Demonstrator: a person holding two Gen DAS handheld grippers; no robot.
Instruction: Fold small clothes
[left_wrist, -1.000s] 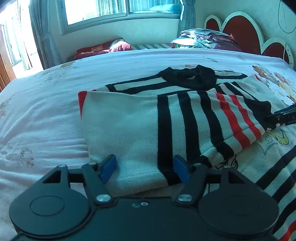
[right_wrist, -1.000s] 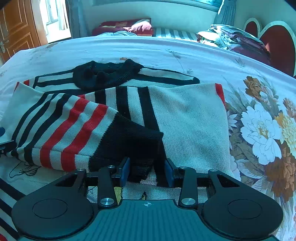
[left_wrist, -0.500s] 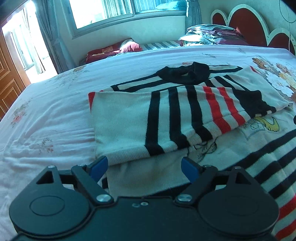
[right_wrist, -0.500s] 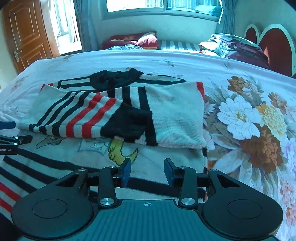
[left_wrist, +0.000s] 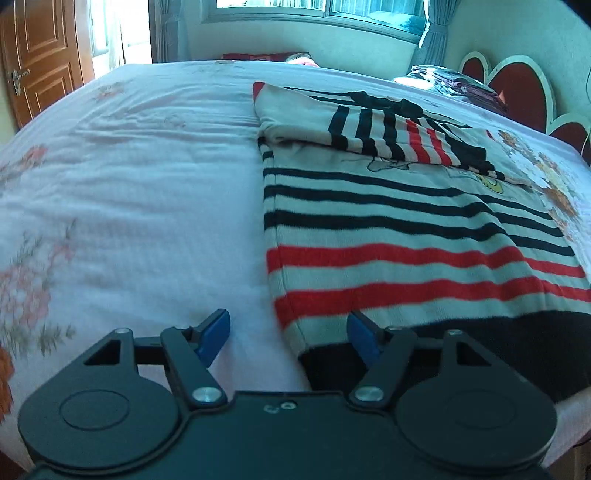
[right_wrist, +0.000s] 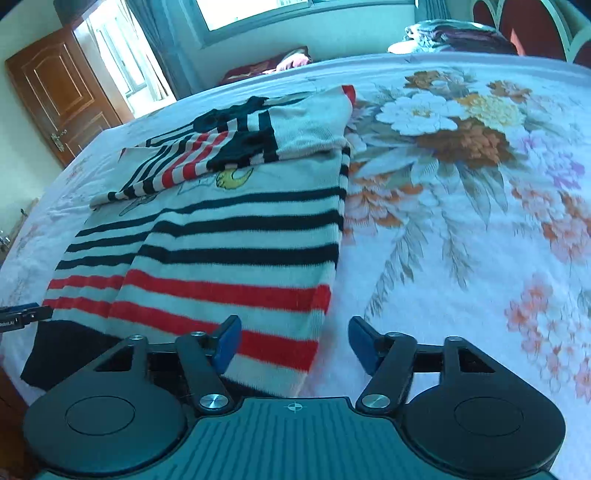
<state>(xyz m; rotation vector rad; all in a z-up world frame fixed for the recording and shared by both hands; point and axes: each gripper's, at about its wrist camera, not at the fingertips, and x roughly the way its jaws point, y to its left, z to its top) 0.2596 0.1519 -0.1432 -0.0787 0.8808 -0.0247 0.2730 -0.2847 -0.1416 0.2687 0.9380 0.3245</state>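
A striped knit sweater (left_wrist: 406, 229) in white, black and red lies flat on the bed, both sleeves (left_wrist: 388, 129) folded across its chest. It also shows in the right wrist view (right_wrist: 229, 251). My left gripper (left_wrist: 288, 334) is open and empty, its jaws straddling the sweater's bottom left corner at the black hem. My right gripper (right_wrist: 293, 338) is open and empty, astride the bottom right corner. The left gripper's tip shows at the left edge of the right wrist view (right_wrist: 22, 314).
The bed has a white floral sheet (left_wrist: 129, 184) with big flowers on the right side (right_wrist: 461, 122). A pile of clothes (right_wrist: 454, 35) lies by the red headboard (left_wrist: 517, 85). A wooden door (right_wrist: 59, 88) stands to the left. The bed's near edge is right below the grippers.
Both grippers have pulled back from the folded sleeves to the sweater's bottom hem corners. The right gripper's jaws have opened wider. The sleeves stay folded on the chest.
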